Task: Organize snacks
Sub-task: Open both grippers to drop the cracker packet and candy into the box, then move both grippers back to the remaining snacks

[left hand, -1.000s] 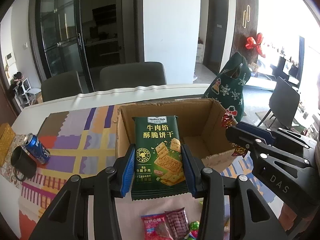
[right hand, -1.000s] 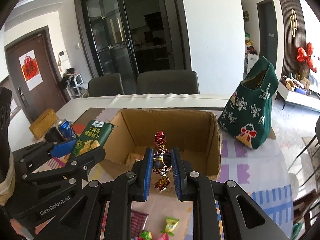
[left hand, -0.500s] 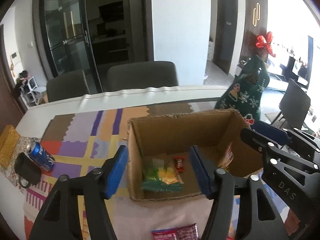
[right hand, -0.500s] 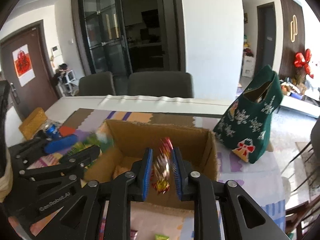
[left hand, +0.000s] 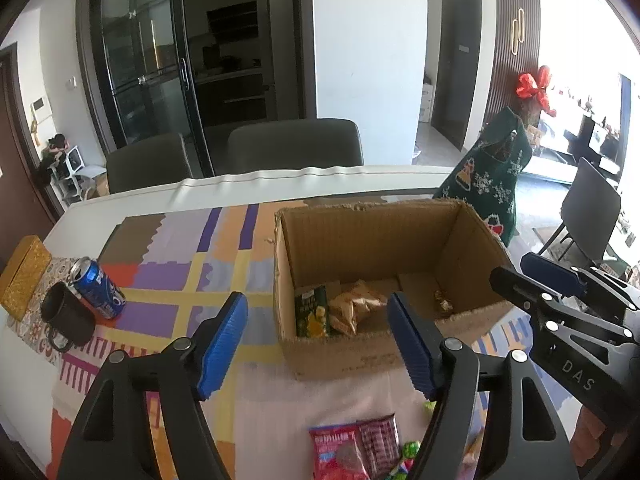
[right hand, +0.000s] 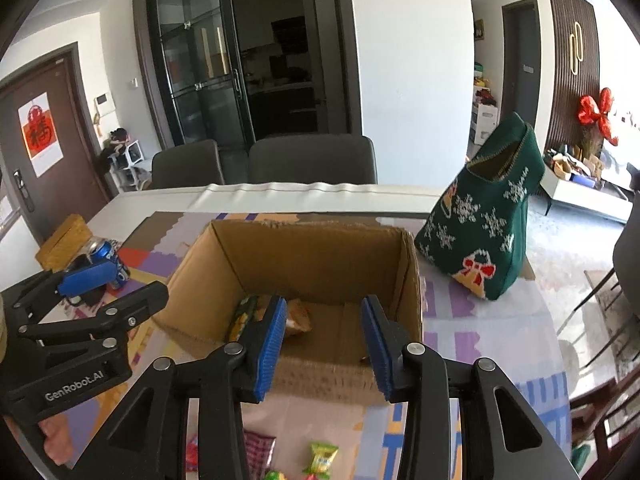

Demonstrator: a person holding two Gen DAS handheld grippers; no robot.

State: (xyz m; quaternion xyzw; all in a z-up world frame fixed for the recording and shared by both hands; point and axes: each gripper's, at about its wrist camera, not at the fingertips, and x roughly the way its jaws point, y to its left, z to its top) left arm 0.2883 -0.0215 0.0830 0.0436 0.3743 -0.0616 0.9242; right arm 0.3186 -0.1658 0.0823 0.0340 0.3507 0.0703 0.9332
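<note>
An open cardboard box [left hand: 472,240] [right hand: 408,276] stands on the patterned table mat. Inside lie a green cracker packet [left hand: 312,312] [right hand: 242,316], yellowish snack bags [left hand: 356,304] [right hand: 298,318] and a small wrapped candy [left hand: 443,302]. My left gripper [left hand: 318,338] is open and empty, in front of the box's near wall. My right gripper [right hand: 323,340] is open and empty, also before the near wall; it shows at the right of the left wrist view [left hand: 560,292]. Loose snacks lie near me: a red packet [left hand: 340,452] and a green candy [right hand: 322,456].
A blue soda can [left hand: 96,288], a black mug [left hand: 66,320] and a gold box [left hand: 22,276] sit at the table's left. A green Christmas bag [right hand: 488,232] stands right of the box. Grey chairs [left hand: 292,144] are behind the table.
The left gripper opened and dropped the green cracker packet into the box. The right gripper opened and released the wrapped candy into the box. Both pulled back slightly.
</note>
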